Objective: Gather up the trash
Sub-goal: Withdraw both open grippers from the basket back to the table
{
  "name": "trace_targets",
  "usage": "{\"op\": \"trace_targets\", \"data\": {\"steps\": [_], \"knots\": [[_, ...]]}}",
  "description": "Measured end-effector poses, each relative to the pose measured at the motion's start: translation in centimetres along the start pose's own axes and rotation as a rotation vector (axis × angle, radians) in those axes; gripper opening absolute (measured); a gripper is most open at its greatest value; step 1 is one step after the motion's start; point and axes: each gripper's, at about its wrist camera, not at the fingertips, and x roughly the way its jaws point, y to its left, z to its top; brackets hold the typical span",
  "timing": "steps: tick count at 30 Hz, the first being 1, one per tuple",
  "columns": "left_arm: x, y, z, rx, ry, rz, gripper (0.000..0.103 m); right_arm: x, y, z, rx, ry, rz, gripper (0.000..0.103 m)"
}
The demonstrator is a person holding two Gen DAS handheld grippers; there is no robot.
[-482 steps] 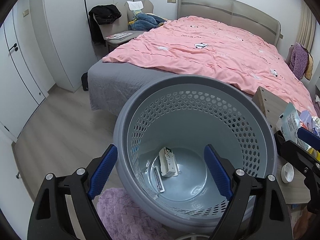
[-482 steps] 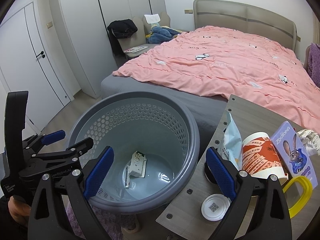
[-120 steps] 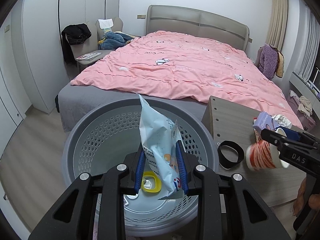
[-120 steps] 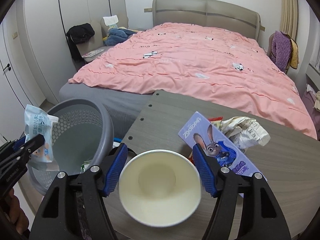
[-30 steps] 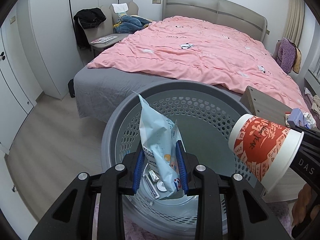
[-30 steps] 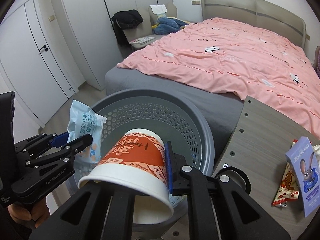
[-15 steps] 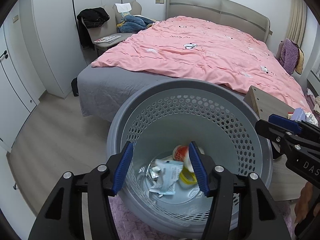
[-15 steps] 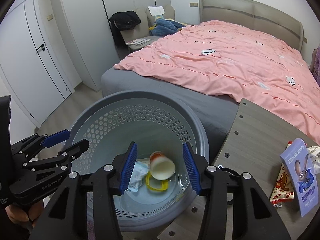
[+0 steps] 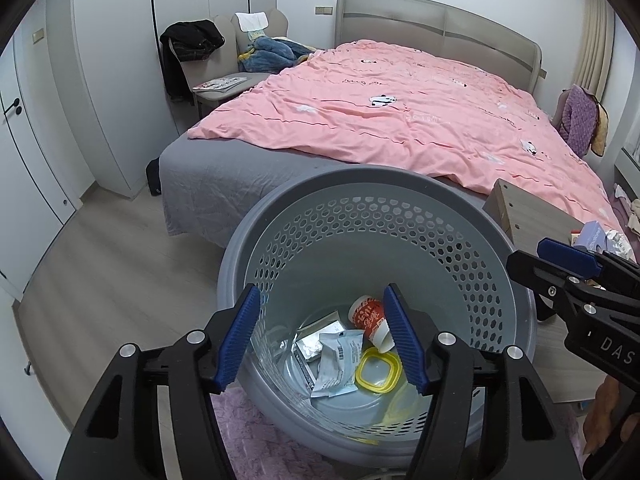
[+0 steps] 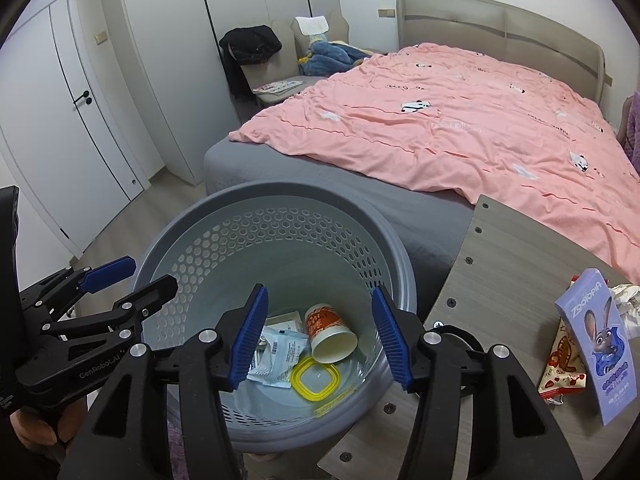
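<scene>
both claws hang over the basket (image 10: 394,248), nothing between the pads. left gripper (image 9: 322,336) has just been opening, jaws apart and empty; right gripper (image 10: 318,338) has also just been opening, jaws apart and empty.

done, as i read it: at the basket bottom lie the paper cup (image 10: 330,334) on its side, the pale blue wrapper (image 10: 278,356), the yellow lid (image 10: 314,380) and some flat foil packets (image 9: 314,344). cup rim is just beside the yellow lid, wrapper touching the lid's edge.

left, as i read it: on the table (image 10: 504,264) to the right, well apart from the basket, a purple box with a cartoon rabbit (image 10: 600,348) stands tilted, a red snack packet (image 10: 560,364) is tucked under or beside it, and a crumpled white wrapper (image 10: 628,304) sits behind. so roughly half done; next grab likely off the table.

hard to tell: a dark ring (image 10: 456,338) on the table edge is mostly hidden by the right claw's arm, can't say what it is. foil packets overlap, count unclear. crumpled wrapper cut off by frame edge. basket base and the purple rug (image 9: 256,440) are partly blocked by the claws. further back, the bed with pink cover (image 10: 460,120) and a chair with clothes (image 10: 280,60); no trash visible there.
</scene>
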Motion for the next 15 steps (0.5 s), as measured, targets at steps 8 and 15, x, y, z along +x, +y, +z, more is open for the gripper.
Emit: {"op": "trace_targets", "data": {"steps": [8,15], "knots": [[-0.7,-0.3,-0.2,-0.009,-0.02,0.004,0.069,-0.8,-0.3,-0.5,0.008,-0.015,0.002,0.059],[-1.1,-1.0,-0.6,-0.009,-0.024,-0.006,0.07,-1.9,-1.2,-1.6,0.032,-0.031,-0.001,0.066]]}}
